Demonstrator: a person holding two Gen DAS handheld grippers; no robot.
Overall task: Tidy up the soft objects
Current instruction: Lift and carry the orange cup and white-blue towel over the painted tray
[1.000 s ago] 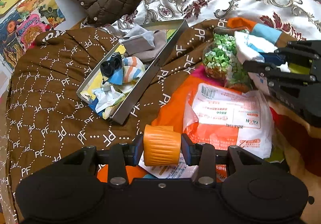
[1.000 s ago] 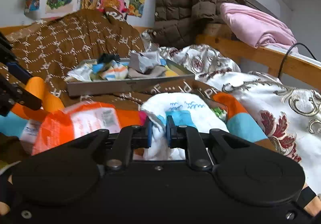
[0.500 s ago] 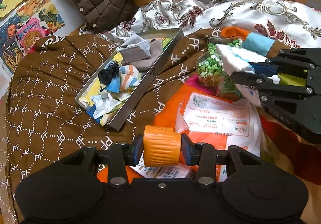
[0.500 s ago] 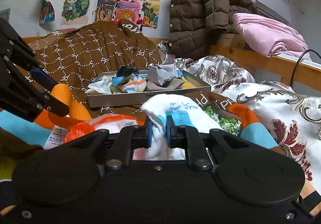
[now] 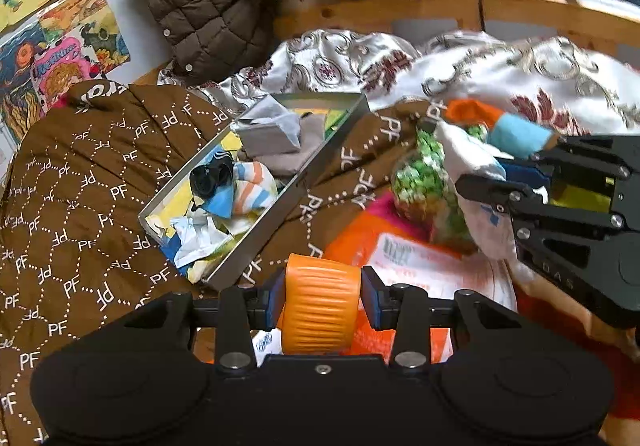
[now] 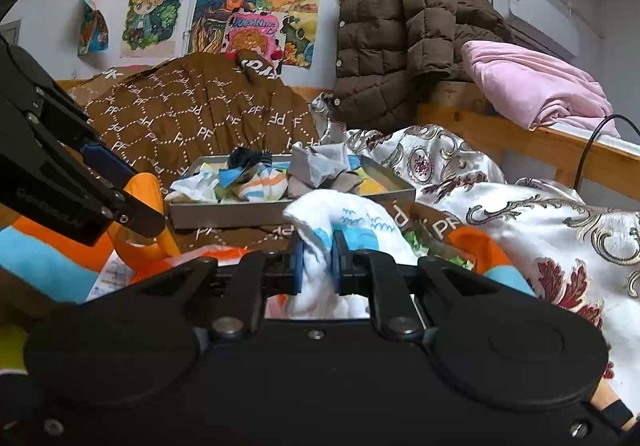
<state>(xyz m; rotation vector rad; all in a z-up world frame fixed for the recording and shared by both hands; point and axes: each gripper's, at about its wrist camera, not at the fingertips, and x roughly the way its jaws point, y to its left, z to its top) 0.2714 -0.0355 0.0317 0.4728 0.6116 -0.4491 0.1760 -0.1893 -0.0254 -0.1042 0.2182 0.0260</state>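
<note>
Left gripper (image 5: 322, 300) clamped on an orange ribbed roll (image 5: 318, 310), its long axis running away from the camera toward the metal tray (image 5: 260, 238). Right gripper (image 6: 316, 266) pinches a white sock (image 6: 344, 222) with blue marks, bunched up, rising above the pads; its direction I can't tell. Both hover over a brown quilt (image 5: 80, 206) on a cluttered bed. Socks fill the tray, drawings (image 6: 224, 2) cover the wall, a brown puffer jacket (image 6: 396, 30) hangs beside them.
</note>
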